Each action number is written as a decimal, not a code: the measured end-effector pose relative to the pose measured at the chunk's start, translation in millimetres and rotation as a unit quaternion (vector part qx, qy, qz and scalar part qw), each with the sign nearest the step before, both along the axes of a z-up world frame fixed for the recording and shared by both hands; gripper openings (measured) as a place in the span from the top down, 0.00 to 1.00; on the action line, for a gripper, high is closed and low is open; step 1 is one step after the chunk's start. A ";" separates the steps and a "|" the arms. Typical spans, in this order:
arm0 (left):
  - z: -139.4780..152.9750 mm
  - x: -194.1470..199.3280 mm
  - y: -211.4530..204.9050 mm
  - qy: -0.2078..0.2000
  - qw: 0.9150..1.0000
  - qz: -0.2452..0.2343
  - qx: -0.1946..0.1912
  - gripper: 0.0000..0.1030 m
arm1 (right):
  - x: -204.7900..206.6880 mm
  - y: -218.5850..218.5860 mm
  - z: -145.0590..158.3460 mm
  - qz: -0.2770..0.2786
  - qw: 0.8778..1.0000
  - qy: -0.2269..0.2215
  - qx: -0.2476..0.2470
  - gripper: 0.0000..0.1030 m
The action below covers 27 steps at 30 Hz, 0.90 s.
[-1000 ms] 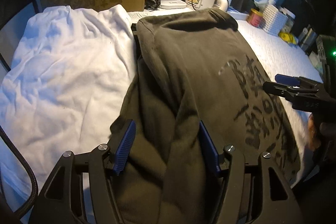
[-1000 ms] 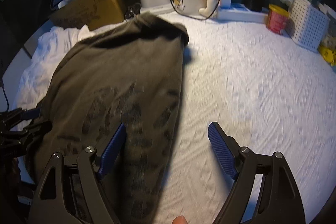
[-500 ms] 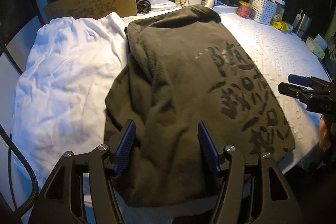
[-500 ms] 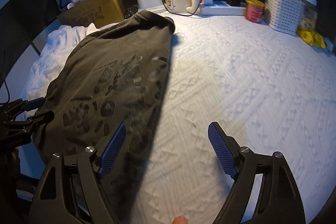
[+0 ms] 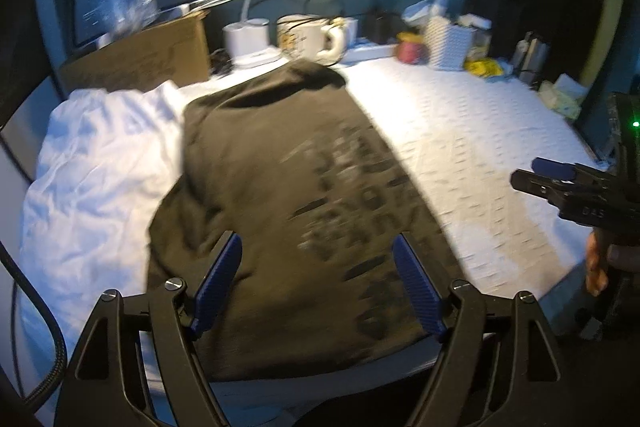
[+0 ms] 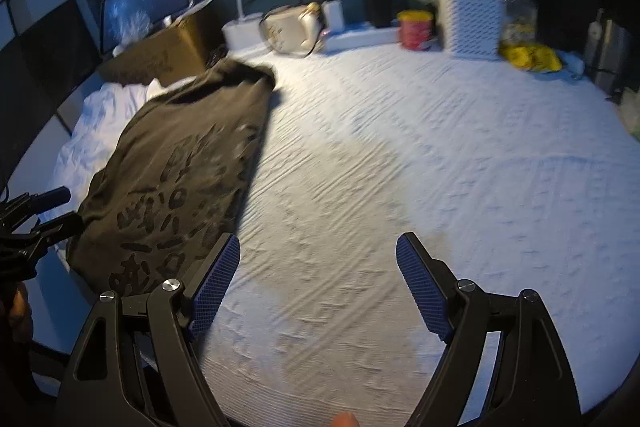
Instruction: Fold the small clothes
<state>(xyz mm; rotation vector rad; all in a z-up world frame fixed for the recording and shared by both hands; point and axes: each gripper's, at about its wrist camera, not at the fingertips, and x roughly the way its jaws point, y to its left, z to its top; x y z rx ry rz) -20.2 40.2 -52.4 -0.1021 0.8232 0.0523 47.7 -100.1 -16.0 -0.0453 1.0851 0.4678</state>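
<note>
A white garment [image 5: 96, 171] is seen lying crumpled at the left edge of the worktop [image 5: 480, 147], which is covered by a white textured cloth. Just right of it, and partly overlapping it, the dark olive garment [image 5: 280, 195] is laid flat and folded lengthwise, its dark printed characters facing up; its near hem reaches the front edge of the worktop.

The left gripper [image 5: 318, 283] is held above the near end of the olive garment. Its jaws have just been opening and are spread wide; the fabric is seen between the blue pads [image 5: 218, 283] but is not pressed by them, so nothing is clamped.

To the right of the olive garment, the right gripper [image 6: 318, 283] is held over bare worktop cloth. Its jaws are spread wide and hold nothing; the garment's right edge lies just beyond the left pad, apart from it.

Behind the olive garment a cardboard box [image 5: 140, 59], a lamp base [image 5: 250, 39] and a mug [image 5: 308, 37] are ranged along the wall, with a red tin [image 6: 416, 29] and a white basket [image 6: 472, 23] further right.
</note>
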 end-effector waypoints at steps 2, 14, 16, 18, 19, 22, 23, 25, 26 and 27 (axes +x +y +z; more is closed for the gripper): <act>7.3 4.2 -10.4 -0.011 1.000 -0.010 0.000 0.20 | 2.2 -10.8 10.4 -0.010 1.000 -0.015 -0.001 0.18; 51.3 15.1 -47.2 -0.084 0.996 -0.033 0.011 0.19 | 7.7 -60.1 68.1 -0.051 0.995 -0.091 -0.007 0.18; 60.0 13.2 -49.2 -0.101 0.994 -0.036 0.008 0.19 | 7.7 -65.8 77.9 -0.054 0.993 -0.102 -0.007 0.18; 71.0 10.3 -49.7 -0.125 0.991 -0.038 0.002 0.19 | 5.8 -70.4 87.6 -0.055 0.992 -0.115 -0.008 0.18; 76.4 9.1 -49.0 -0.136 0.990 -0.038 0.000 0.19 | 4.7 -72.7 94.0 -0.056 0.991 -0.123 -0.009 0.18; 94.4 5.3 -50.6 -0.170 0.985 -0.038 0.001 0.09 | 2.4 -77.2 108.5 -0.057 0.988 -0.141 -0.009 0.18; 100.8 2.9 -51.5 -0.184 0.982 -0.039 0.002 0.02 | 1.4 -79.8 115.7 -0.060 0.987 -0.150 -0.006 0.18; 112.1 -3.3 -53.0 -0.216 0.975 -0.041 0.002 0.01 | 0.1 -83.7 125.9 -0.065 0.985 -0.162 0.000 0.18; 118.4 -5.4 -53.7 -0.228 0.973 -0.043 -0.002 0.01 | -0.9 -85.2 130.6 -0.066 0.984 -0.167 0.002 0.18; 123.7 -6.7 -53.7 -0.235 0.971 -0.045 -0.008 0.01 | -2.0 -86.6 135.5 -0.068 0.982 -0.174 0.004 0.18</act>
